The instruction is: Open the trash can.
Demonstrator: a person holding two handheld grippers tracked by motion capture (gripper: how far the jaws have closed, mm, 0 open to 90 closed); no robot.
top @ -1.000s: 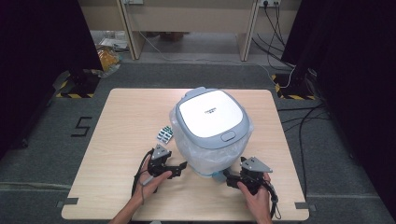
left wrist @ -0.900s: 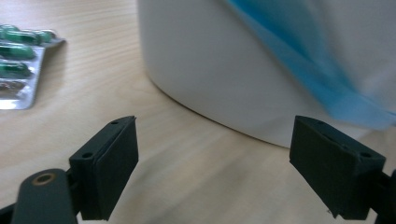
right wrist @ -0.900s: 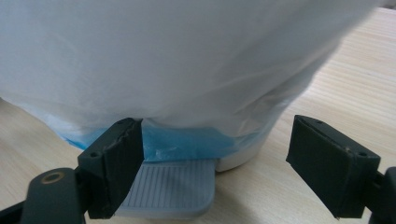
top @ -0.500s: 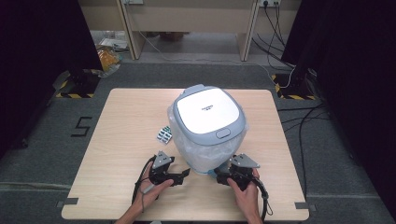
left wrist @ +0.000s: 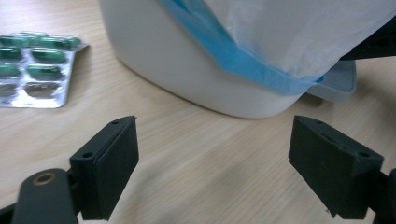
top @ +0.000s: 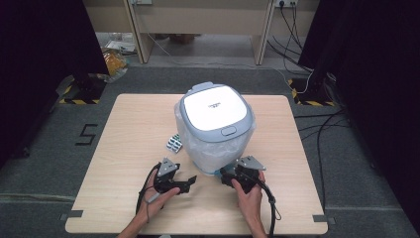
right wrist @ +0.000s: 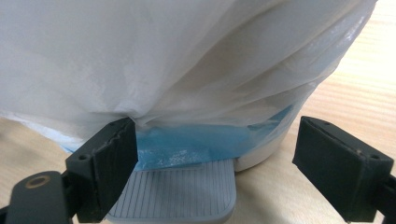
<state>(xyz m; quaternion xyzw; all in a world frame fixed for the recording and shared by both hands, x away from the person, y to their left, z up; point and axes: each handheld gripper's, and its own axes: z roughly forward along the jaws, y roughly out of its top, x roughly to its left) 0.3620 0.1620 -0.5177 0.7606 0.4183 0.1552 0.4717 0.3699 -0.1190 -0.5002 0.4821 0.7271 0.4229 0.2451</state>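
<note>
My right gripper (top: 229, 174) sits low in the middle of the high view, jaws spread wide with nothing clamped. In the right gripper view its left jaw touches the bag (right wrist: 187, 70) hanging over the bin (top: 214, 126), while the right jaw stands clear; the bin's pedal (right wrist: 175, 196) lies between them at the bottom of the frame. My left gripper (top: 190, 182), lower left of centre, is spread too and grips nothing, its jaws aimed at the bin's base over bare table (top: 129, 134). A pill pack (top: 174, 143) lies just left of the bin, upper left in the left gripper view.
</note>
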